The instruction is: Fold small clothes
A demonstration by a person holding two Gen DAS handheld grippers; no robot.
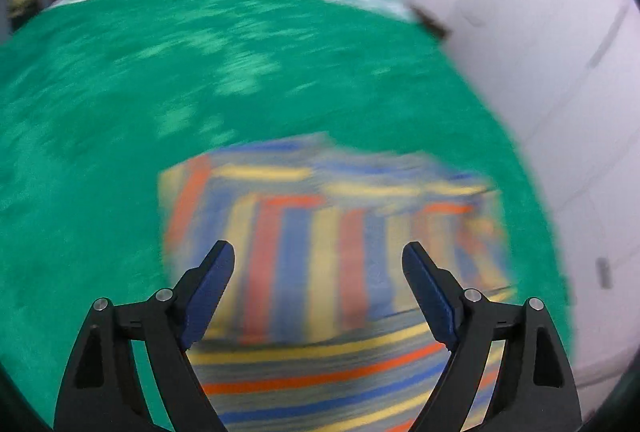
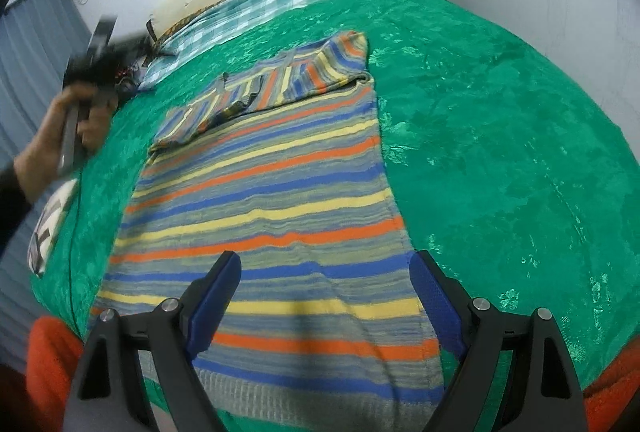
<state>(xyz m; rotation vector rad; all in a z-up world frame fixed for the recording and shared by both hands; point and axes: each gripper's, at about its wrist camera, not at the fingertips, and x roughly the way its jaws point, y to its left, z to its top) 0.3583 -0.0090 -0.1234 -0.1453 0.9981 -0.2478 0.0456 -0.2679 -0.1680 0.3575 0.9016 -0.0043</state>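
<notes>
Striped sweater (image 2: 260,192) flat on green bedspread (image 2: 500,152), both tongs (image 2: 324,272) released, empty.

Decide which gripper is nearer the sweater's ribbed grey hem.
Right. The right gripper hangs open just above the sweater by the hem; the left gripper, open too, is over the folded sleeves at the far end.

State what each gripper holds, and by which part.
Nothing. The left gripper and right gripper both stand open above the sweater.

striped sweater (image 2: 272,192) matt ribbed knit; green bedspread (image 2: 500,152) glossy embossed cloth; gripper (image 2: 324,272) matt plastic.
</notes>
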